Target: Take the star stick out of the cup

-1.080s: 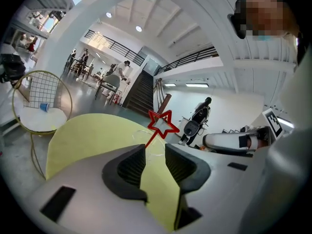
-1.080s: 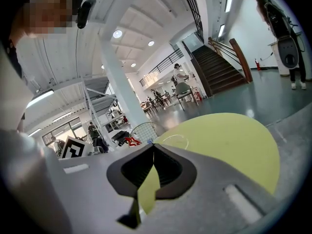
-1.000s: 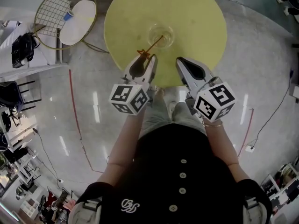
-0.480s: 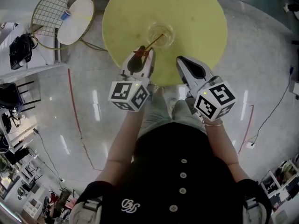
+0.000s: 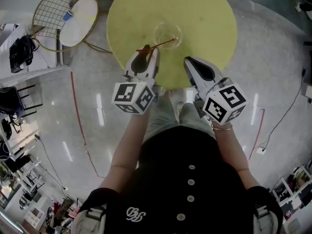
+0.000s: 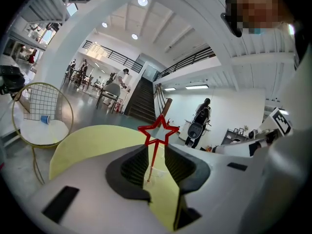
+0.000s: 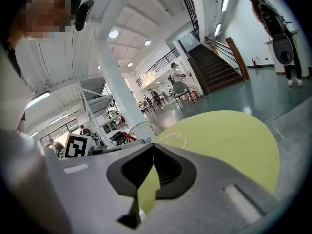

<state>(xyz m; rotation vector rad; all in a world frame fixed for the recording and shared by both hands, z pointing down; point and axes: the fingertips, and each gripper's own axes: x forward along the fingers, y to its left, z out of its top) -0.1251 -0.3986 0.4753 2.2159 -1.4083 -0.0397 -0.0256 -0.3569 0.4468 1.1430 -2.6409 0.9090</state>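
1. The round yellow tabletop fills the far middle of the head view. A grey polished floor surrounds it.
2. The clear cup stands upright near the middle of the tabletop.
3. The red star stick has its lower end inside the cup. It leans steeply out over the cup's near-left rim, and its open star head lies at the tip of the left tool.
4. The left tool is held over the near-left part of the tabletop and points toward the cup. Its jaws are narrowly apart.
5. In the left gripper view the shaft of the star stick runs up through the gap between the two black pads, closer to the left pad. The star head stands just beyond the jaw tips. The gap is wider than the shaft, and the views do not confirm any contact between pad and shaft.
6. The right tool is held over the near edge of the tabletop, to the right of the left tool and apart from the cup. Its jaws are closed tip to tip and nothing sits between them. Only the yellow surface shows through the wedge below the tips.
7. Each tool carries its marker cube at the near end, above the person's forearms.
8. A white round side table with a wire frame stands on the floor at far left, well apart from the tabletop.
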